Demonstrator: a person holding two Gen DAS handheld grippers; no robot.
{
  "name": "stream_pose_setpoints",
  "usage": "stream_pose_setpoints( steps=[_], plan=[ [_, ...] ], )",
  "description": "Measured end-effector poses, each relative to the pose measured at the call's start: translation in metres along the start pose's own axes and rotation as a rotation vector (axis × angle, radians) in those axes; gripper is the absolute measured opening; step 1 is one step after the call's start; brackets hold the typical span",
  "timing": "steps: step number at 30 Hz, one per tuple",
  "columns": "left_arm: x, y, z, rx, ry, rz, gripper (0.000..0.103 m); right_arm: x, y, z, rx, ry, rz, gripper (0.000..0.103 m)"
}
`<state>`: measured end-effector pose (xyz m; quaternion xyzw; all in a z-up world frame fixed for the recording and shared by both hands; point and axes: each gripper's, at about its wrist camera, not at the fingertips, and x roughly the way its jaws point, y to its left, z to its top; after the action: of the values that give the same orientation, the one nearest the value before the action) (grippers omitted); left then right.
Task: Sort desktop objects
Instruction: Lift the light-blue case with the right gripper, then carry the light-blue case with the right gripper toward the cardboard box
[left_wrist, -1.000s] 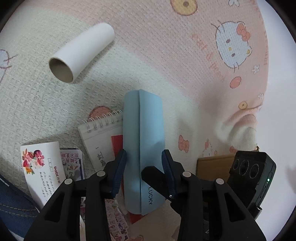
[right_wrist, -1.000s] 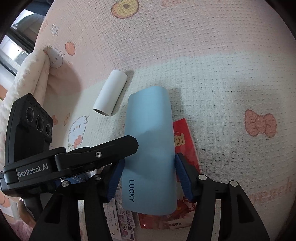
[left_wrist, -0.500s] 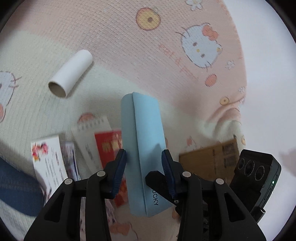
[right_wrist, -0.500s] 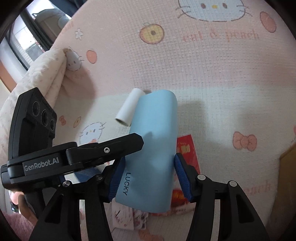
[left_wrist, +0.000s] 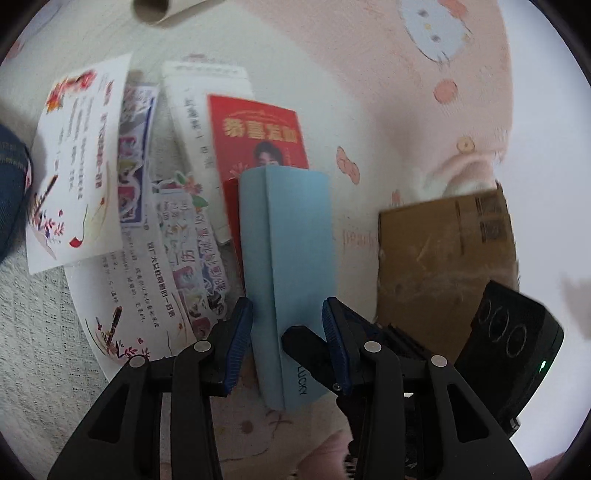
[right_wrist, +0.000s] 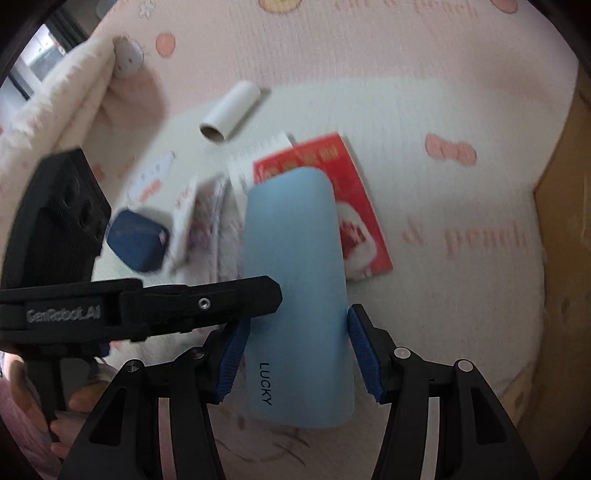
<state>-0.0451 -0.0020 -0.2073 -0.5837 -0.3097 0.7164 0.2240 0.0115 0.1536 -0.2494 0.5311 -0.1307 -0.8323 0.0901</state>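
Observation:
A light blue case marked LUCKY (left_wrist: 291, 266) is held by both grippers above the patterned blanket. My left gripper (left_wrist: 288, 336) is shut on its near end. My right gripper (right_wrist: 295, 354) is shut on the same case (right_wrist: 295, 280), and the left gripper's body shows at its left. Below the case lie a red packet (left_wrist: 258, 136), a white notepad (left_wrist: 195, 110), sticker sheets (left_wrist: 184, 236) and a flowered card (left_wrist: 77, 170). A white cardboard tube (right_wrist: 231, 110) lies farther off.
A brown cardboard box (left_wrist: 443, 258) stands to the right of the case, its wall also at the right edge of the right wrist view (right_wrist: 569, 221). A dark blue pouch (right_wrist: 136, 240) lies left of the papers. A folded fluffy blanket (right_wrist: 66, 96) rises at the far left.
Both grippers have carried the blue case back toward me and to the right, off the paper pile. The papers and red packet now show uncovered, and the cardboard box looks nearer.

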Motion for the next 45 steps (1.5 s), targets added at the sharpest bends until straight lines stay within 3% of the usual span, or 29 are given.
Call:
stream_pose_setpoints(
  steps=[5, 10, 15, 22, 30, 38, 45],
  plan=[
    [-0.002, -0.008, 0.001, 0.029, -0.009, 0.001, 0.043, -0.005, -0.006, 0.000, 0.015, -0.012, 0.019, 0.054],
    [-0.005, -0.005, 0.007, 0.060, -0.019, 0.062, 0.043, 0.004, -0.006, 0.003, 0.026, 0.000, 0.027, 0.057],
    [0.002, 0.003, 0.011, 0.020, 0.017, 0.008, 0.041, 0.008, -0.004, 0.005, 0.031, -0.004, 0.020, 0.059],
    [-0.009, -0.010, 0.011, 0.086, -0.027, 0.043, 0.035, 0.006, 0.004, 0.008, 0.016, -0.017, -0.010, 0.057],
    [-0.055, -0.040, 0.024, 0.117, -0.137, -0.061, 0.032, -0.044, 0.017, 0.033, -0.022, -0.148, -0.007, 0.057],
    [-0.100, -0.099, 0.026, 0.235, -0.255, -0.137, 0.032, -0.111, 0.036, 0.059, -0.114, -0.287, -0.048, 0.057],
    [-0.117, -0.143, 0.025, 0.269, -0.289, -0.224, 0.032, -0.167, 0.047, 0.066, -0.199, -0.377, -0.153, 0.057]
  ],
)
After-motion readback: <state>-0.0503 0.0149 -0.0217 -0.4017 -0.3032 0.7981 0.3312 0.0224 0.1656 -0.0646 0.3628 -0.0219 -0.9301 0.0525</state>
